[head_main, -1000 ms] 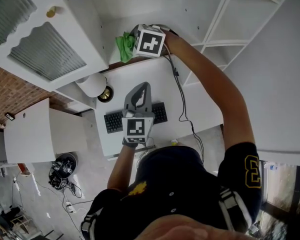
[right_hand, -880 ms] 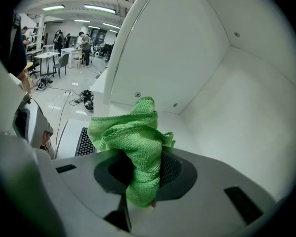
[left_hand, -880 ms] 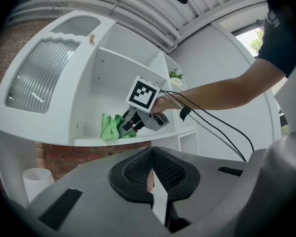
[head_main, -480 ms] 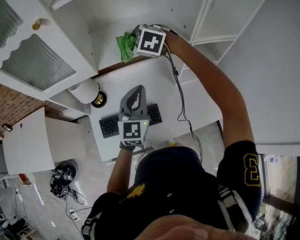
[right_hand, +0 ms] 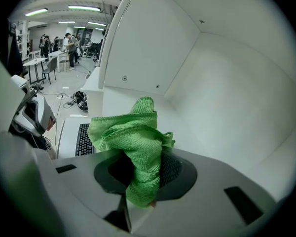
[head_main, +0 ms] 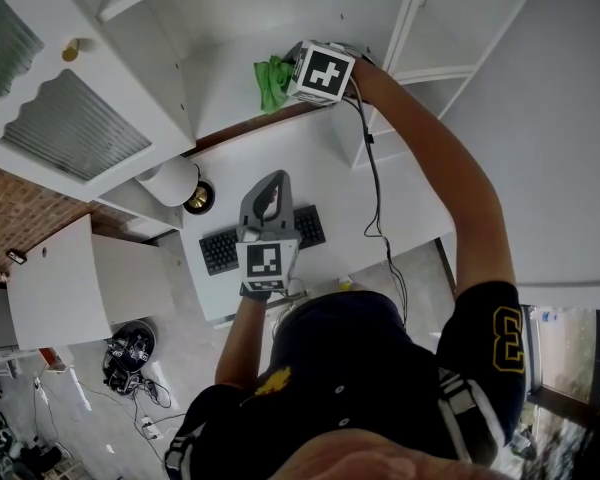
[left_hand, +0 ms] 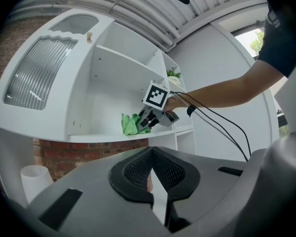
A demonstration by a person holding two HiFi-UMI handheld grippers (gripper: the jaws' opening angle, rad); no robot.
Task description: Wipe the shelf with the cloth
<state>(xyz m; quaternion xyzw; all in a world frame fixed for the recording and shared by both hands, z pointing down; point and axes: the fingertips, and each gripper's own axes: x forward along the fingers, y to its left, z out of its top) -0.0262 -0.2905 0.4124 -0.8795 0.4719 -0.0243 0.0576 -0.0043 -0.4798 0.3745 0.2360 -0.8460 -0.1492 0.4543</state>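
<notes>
The green cloth (right_hand: 133,142) is bunched up and pinched in the right tongs (right_hand: 140,181), which are clenched on its lower folds while the rest spills out past their tips. The cloth (head_main: 272,80) sits on the white shelf (head_main: 225,73), touching the board in the left gripper view, roughly midway along it and left of the upright divider (head_main: 385,68). The right tongs (head_main: 290,86) reach in from the right, the person's arm (head_main: 430,168) stretched out far over the worktop (head_main: 280,153), with a black cable (head_main: 375,198) trailing back along it. The left tongs (head_main: 272,183) hang nearer, above the worktop, with their tips pressed together on nothing and pointing toward the shelf. Under them lies a black keyboard (head_main: 220,250) at the worktop's near edge, and a white cylinder (head_main: 170,180) stands to its far left. A cabinet door (head_main: 70,123) with ribbed glass is swung open at the left, and brick wall (left_hand: 89,157) shows beneath the shelf.
</notes>
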